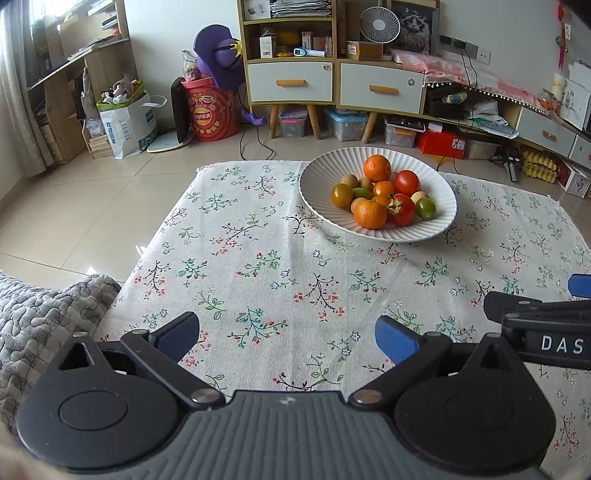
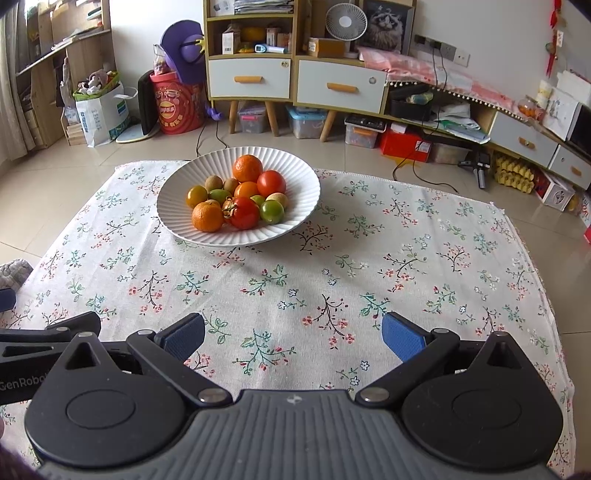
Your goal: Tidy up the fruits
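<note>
A white ribbed bowl point(image 2: 236, 236) sits on the floral tablecloth point(image 2: 295, 280) toward the far edge of the desk, nearer the far left corner in the right wrist view. All the fruit is heaped inside it. At the back lies a large orange point(image 2: 247, 168), with a red tomato point(image 2: 271, 183) just beside it on the right and 2 brown kiwis point(image 2: 213, 183) to its left. At the front, a second orange point(image 2: 207, 216) touches a red tomato with a green stalk point(image 2: 242, 212), and a green fruit point(image 2: 272, 211) rests against that tomato's right side. A yellow-orange fruit point(image 2: 197, 196) lies at the left of the heap.

The left gripper point(image 1: 287, 334) hovers over the near part of the desk, its blue-padded fingers point(image 1: 395, 341) spread wide with nothing between them but cloth. The right gripper point(image 2: 293, 336) is level with it, just beside it, fingers point(image 2: 402, 338) likewise wide apart and empty. Both are well apart from the bowl. The rest of the cloth is bare of fruit.

A grey quilted blanket point(image 1: 40, 317) lies off the desk's near left corner. Beyond the far edge are a tiled floor point(image 2: 369, 155), white-drawered cabinets point(image 2: 295, 79) and a small fan point(image 2: 346, 21).
</note>
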Motion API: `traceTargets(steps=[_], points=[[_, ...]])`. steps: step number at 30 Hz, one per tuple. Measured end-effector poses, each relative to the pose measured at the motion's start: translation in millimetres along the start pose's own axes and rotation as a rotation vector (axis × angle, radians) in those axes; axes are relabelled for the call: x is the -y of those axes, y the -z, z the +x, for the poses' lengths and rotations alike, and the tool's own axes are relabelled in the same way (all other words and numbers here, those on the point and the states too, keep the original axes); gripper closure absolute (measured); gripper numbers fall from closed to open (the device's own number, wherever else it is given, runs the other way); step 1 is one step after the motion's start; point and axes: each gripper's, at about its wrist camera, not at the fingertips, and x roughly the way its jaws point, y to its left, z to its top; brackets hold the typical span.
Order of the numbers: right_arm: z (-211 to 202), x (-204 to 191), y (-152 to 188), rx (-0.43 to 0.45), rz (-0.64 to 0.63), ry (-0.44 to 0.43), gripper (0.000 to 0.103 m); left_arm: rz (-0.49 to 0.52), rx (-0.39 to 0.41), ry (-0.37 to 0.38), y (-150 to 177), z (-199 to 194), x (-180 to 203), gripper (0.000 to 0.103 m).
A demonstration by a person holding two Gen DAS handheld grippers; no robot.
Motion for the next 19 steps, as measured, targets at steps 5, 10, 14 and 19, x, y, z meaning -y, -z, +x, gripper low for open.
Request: traceTargets(steps=[5,10,14,19], points=[[-0.2,-0.2,-0.4,0.000,0.000,0.000,0.001,0.008,-0.004,0.001,0.0,0.8,-0.7,0.001],[0.6,1.7,1.4,0.000,0.000,0.004,0.001,0.022,-0.012,-0.003,2.4,2.5,-0.7,0.001],[0.0,2.6,3.2,0.003,-0.002,0.003,0.001,0.028,-0.031,-0.018,4.2,6.2,-2.4,0.001],[3.7,2.3,5.0,0.000,-0.003,0.013,0.001,0.045,-0.042,-0.011,7.6,10.3,-3.6,0.001]])
